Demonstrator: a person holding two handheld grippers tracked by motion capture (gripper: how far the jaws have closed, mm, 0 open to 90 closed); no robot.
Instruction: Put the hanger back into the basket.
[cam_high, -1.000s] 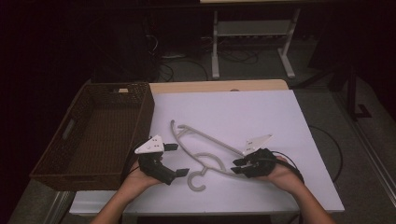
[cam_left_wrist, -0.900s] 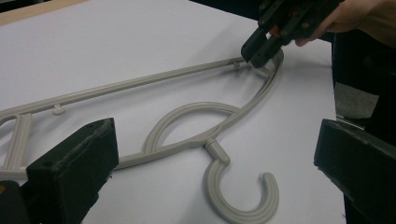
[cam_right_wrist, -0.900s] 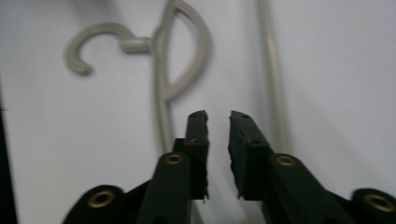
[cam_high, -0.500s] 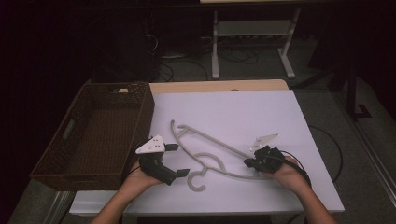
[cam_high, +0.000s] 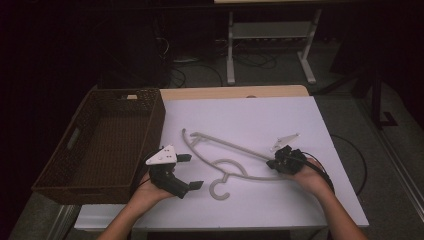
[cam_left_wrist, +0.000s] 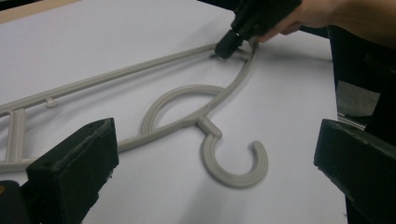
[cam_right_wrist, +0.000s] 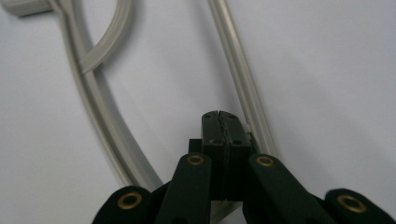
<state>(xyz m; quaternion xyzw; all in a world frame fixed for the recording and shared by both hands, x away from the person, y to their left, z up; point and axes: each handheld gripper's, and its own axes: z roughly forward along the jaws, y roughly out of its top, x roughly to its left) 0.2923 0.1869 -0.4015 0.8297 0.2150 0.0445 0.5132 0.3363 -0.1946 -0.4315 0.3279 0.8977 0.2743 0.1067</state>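
A: Starting at the left, what is sitting there?

B: A brown wicker basket (cam_high: 75, 165) is standing off the left edge of the white table (cam_high: 260, 115), its long side running along that edge. I am seeing only its woven floor and walls inside; a small pale tag is showing at the far rim, too small to read.

A: And next to it?

B: The left gripper (cam_high: 186, 172) is resting in the person's left hand just right of the basket's near corner. Its jaws are standing wide apart with nothing between them. In the left gripper view the two black jaws are framing the hook of the hanger from either side, well clear of it.

A: Where is the hanger lying?

B: The grey plastic hanger (cam_high: 227, 149) is lying flat on the table between the two hands, its hook (cam_left_wrist: 236, 161) curling toward the near edge and its long bar running up and left toward the basket.

A: And the right side?

B: The right gripper (cam_high: 272, 163) is sitting at the hanger's right corner, where bar and shoulder are meeting. Its jaws have just been closing, and in the right gripper view they are pressed fully together, pad against pad. The tip is touching or lying just over the hanger's bar (cam_right_wrist: 243, 79); whether it is pinching any plastic I cannot tell.
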